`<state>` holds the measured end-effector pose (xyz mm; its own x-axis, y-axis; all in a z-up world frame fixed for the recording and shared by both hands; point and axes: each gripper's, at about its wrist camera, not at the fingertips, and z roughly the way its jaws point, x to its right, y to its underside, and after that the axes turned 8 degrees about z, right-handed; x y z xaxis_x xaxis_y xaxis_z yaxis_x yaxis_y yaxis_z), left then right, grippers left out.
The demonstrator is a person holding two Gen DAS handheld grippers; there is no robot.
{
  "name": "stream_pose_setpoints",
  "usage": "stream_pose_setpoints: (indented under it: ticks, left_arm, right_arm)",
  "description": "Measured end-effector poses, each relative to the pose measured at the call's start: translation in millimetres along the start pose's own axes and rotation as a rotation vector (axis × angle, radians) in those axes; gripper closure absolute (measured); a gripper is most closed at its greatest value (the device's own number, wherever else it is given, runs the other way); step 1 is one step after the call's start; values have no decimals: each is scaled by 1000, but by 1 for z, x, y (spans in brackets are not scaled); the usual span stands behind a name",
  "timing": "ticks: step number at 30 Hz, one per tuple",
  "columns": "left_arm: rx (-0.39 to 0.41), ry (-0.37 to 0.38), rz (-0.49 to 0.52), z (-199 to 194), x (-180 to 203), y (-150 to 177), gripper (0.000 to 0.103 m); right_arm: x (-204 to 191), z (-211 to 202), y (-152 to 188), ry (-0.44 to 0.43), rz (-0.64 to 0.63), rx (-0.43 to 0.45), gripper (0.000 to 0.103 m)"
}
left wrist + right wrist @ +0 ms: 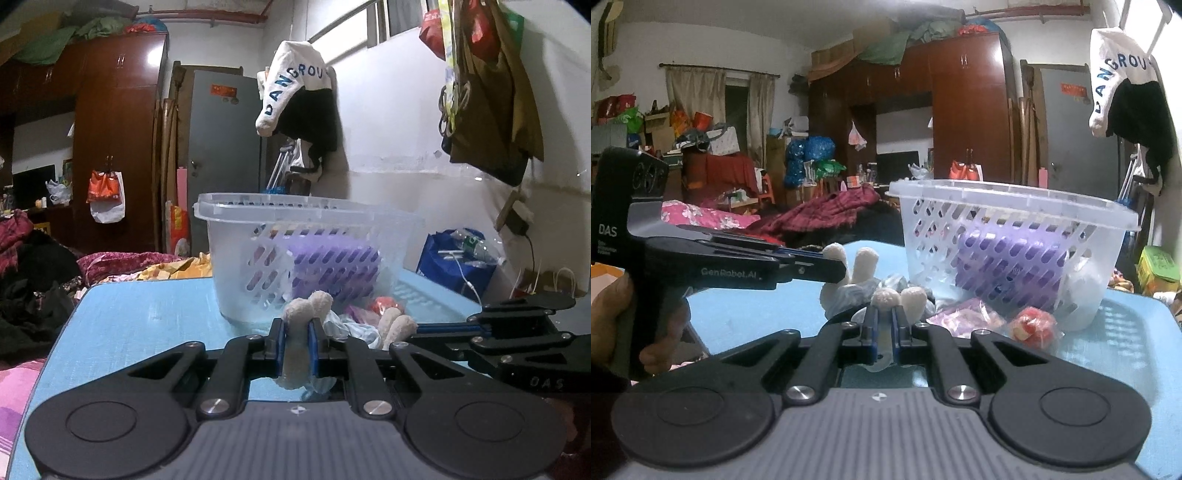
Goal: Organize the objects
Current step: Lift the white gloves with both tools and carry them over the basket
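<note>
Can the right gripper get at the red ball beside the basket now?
Probably not yet: the right gripper is shut on a plush toy. The red ball lies uncovered on the table beside the basket, so the path looks free.

blue table (746, 314) — basket (1008, 206) | pouch (964, 317) | red packet (1034, 326)

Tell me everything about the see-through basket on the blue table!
The basket looks like clear, frosted plastic, with a thick rim and walls full of slanted oval holes. It stands upright on the blue table, its rim looking tilted in both fisheye views. A purple thing lies inside, showing through the holes. A red-and-white packet and a pinkish packet lie right at its base. Neither gripper touches it.
</note>
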<state>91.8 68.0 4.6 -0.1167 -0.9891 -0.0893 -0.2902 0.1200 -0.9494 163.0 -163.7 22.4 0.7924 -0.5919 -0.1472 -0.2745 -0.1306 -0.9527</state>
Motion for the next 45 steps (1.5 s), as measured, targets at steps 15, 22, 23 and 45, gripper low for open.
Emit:
stream_pose_setpoints:
  ticks: [15, 22, 23, 45]
  left_arm:
    - [125, -20, 85, -29, 19, -71, 88]
    - [188, -43, 128, -31, 26, -120, 88]
    - [193, -47, 129, -27, 26, -127, 88]
    - [-74, -84, -4, 162, -22, -125, 88]
  right_arm:
    - [-4, -32, -51, -19, -57, 117, 95]
    - [-7, -43, -88, 17, -122, 188, 95]
    - [-7, -41, -94, 26, -138, 196, 95]
    - [46, 115, -103, 214, -132, -67, 102]
